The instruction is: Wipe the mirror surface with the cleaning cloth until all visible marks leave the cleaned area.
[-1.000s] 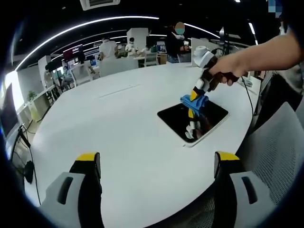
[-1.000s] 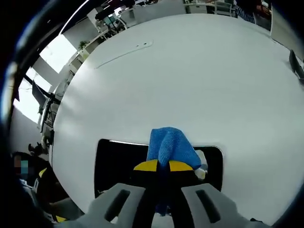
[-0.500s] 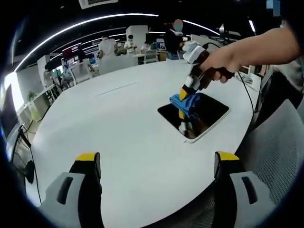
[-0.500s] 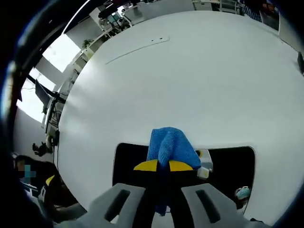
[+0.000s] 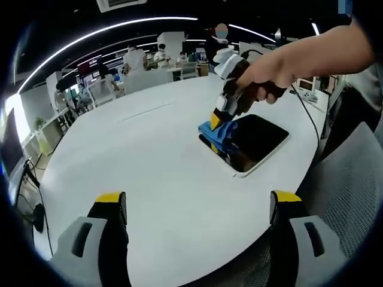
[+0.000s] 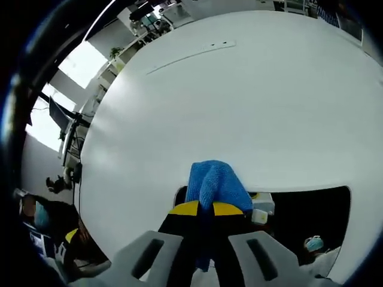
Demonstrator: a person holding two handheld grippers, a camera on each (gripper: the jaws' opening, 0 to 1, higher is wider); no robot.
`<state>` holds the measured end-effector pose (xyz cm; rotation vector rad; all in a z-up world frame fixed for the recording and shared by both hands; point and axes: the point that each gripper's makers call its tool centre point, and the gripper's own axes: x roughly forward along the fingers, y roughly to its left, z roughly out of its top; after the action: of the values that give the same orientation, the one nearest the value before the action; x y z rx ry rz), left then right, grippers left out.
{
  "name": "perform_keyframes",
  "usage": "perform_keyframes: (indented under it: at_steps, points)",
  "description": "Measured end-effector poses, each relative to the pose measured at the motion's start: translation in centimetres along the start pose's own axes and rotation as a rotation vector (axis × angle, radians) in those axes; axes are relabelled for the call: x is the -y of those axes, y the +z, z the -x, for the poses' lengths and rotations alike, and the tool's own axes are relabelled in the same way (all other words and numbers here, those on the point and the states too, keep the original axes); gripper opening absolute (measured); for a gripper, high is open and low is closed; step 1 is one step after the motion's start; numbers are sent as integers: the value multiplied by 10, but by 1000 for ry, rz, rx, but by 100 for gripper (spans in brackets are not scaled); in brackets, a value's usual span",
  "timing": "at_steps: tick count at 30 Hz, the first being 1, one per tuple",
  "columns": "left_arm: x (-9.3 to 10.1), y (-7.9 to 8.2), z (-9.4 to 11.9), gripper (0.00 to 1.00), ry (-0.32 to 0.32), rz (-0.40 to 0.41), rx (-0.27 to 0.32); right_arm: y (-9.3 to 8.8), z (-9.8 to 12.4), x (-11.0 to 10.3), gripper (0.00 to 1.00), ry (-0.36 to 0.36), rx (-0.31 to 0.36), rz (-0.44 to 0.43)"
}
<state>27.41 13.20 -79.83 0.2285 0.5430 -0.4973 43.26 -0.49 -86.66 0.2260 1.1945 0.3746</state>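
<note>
While the left gripper (image 5: 197, 206) hangs low over the near edge of the white table (image 5: 137, 149), its jaws stand wide apart with nothing between them. Far left in the left gripper view, bright windows and desks line the room, and people stand at workstations beyond the table's far rim. Right of the table's middle lies the mirror (image 5: 254, 139), a dark rectangle with a pale border, flat on the tabletop near its right edge. At the mirror's left corner the blue cloth (image 5: 214, 130) presses down, partly on the glass and partly over its rim. The right gripper (image 5: 216, 122) has the cloth pinched in its yellow-tipped jaws, and a hand (image 5: 263, 75) grips its handle from the upper right, the forearm running off toward the frame edge. A cable trails along the table past the mirror, and a grey mesh chair back stands at the far right.

In the right gripper view, windows glow at the left beyond the table (image 6: 239, 101). The right gripper (image 6: 206, 209) shows its jaws closed tight on the cloth (image 6: 214, 182), which bunches up above the yellow tips. To the right, the mirror (image 6: 311, 209) stretches dark beneath and past the jaws, carrying reflections.
</note>
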Motion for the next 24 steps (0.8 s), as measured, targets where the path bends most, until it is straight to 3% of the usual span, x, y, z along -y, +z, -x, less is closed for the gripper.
perform_keyframes:
  at_steps: [11,18,24]
  points:
    - [-2,-4,-2,98,-3,-2,-3,3,-11,-20,0,19,-8,11]
    - [-2,-5,-2,98,-5,-7,-3,3,-11,-17,0,30,7,-12]
    - [-3,-7,-2,98,1,-22,-3,4,-12,-18,0,-1,21,7]
